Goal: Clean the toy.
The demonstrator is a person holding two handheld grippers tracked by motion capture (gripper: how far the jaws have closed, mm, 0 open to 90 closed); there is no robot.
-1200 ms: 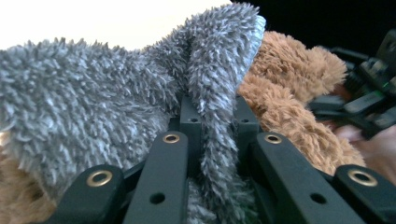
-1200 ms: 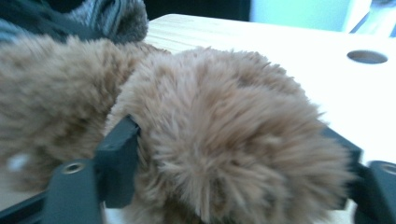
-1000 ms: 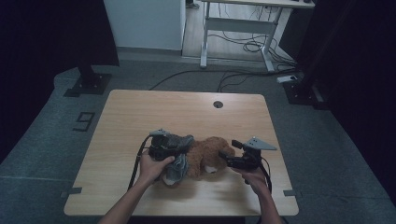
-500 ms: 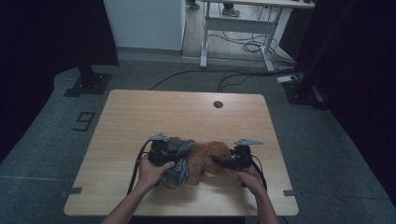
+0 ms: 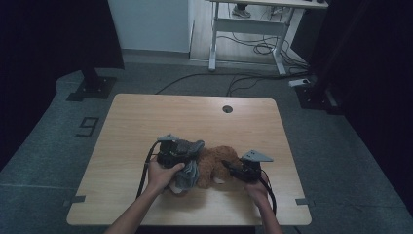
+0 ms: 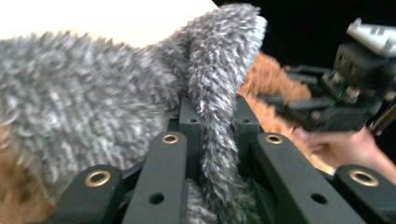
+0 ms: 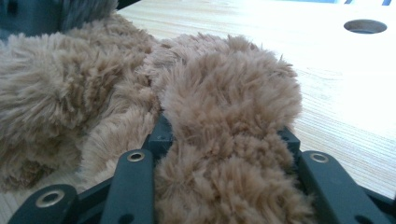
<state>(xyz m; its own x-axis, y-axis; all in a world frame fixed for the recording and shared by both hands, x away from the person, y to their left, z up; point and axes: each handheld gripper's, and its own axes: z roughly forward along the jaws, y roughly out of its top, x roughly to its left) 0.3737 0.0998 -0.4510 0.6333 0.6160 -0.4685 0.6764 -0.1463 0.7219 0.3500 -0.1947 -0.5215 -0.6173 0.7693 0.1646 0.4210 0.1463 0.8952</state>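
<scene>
Plush toy (image 5: 209, 168) as landmark: brown body w/ grey fuzzy garment (image 5: 187, 168), lying on table (image 5: 146, 117) near front edge, mid-width.

L of toy: left gripper (image 5: 187, 155) clamped tight on a grey garment flap (image 6: 219, 93), pinched thin betw. jaws in left gripper view. Hand right behind it.

R of toy: right gripper (image 5: 229, 169) at a brown limb (image 7: 229, 116); jaws just been closing, fur bulging betw. them, grasping limb by the look of it.

Far side of toy: round cable hole (image 5: 227, 109) in table.

Risks, as judged: pulling apart w/ only fluff caught → fur slips out, grip lost. Too hard a tug on grey flap → seam strain or garment bunching instead of sliding. Both grips low & close → whole toy dragging toward front edge instead of separating.

Containers: none on table, nothing to report in any.
</scene>
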